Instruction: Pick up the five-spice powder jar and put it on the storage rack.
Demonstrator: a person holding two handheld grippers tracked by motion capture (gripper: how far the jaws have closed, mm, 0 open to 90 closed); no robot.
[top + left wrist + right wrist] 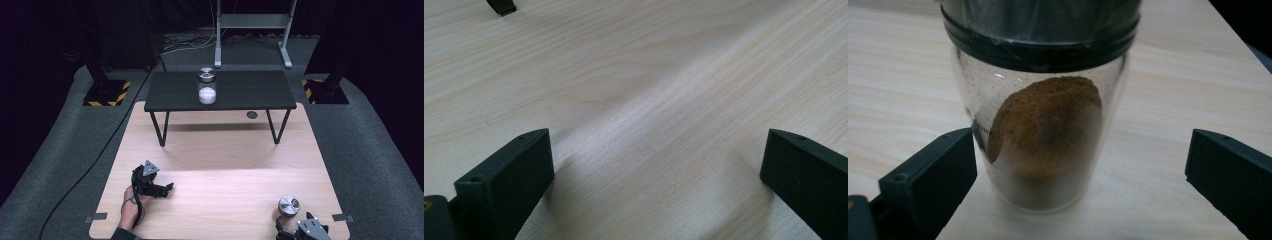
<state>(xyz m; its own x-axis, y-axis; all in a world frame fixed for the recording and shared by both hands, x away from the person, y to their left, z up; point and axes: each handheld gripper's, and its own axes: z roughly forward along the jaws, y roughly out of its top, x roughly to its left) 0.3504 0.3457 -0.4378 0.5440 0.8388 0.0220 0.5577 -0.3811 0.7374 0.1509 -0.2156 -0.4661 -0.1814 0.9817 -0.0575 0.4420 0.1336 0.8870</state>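
A glass jar of brown powder with a metal lid stands upright near the table's front right corner. My right gripper is open, its jaws wide on either side of the jar without touching it; in the high view it sits at the bottom edge just behind the jar. A second lidded glass jar with white powder stands on the small black table at the back. My left gripper, held by a hand at the front left, is open over bare wood.
The light wooden tabletop carries the low black table on thin legs. A small round dark hole lies under that table's right side. A cable trails off the front left. Grey carpet surrounds the board.
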